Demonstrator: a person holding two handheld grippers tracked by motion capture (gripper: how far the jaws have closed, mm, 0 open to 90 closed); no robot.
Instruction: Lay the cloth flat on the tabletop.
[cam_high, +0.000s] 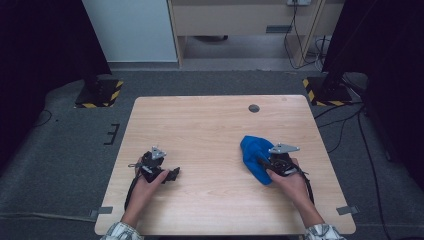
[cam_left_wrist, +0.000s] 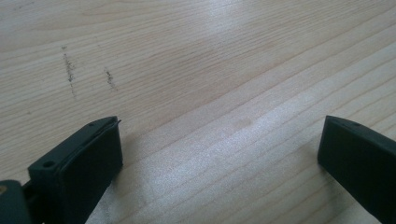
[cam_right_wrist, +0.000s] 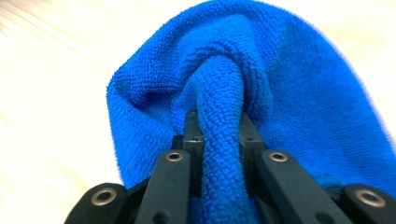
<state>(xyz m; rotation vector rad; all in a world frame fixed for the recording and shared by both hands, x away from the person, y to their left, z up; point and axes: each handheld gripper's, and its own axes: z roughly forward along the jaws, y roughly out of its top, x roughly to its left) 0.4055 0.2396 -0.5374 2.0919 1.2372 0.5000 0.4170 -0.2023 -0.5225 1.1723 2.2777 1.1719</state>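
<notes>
A crumpled blue cloth (cam_high: 253, 155) lies on the wooden table (cam_high: 210, 125), right of the middle. My right gripper (cam_high: 264, 163) is shut on it: in the right gripper view a thick fold of the blue cloth (cam_right_wrist: 219, 140) is pinched between the two black jaws, and my right gripper (cam_right_wrist: 218, 122) sits low against the cloth. My left gripper (cam_high: 172, 174) rests low over the table's front left part, held by a hand. In the left gripper view my left gripper (cam_left_wrist: 219, 144) stands open, its jaws wide apart over bare wood.
A small round grommet (cam_high: 254, 108) sits in the table near the far edge. Two stand bases with yellow and black stripes (cam_high: 98, 94) (cam_high: 325, 91) stand on the grey floor beyond the table's far corners. Cables trail on the floor at the right.
</notes>
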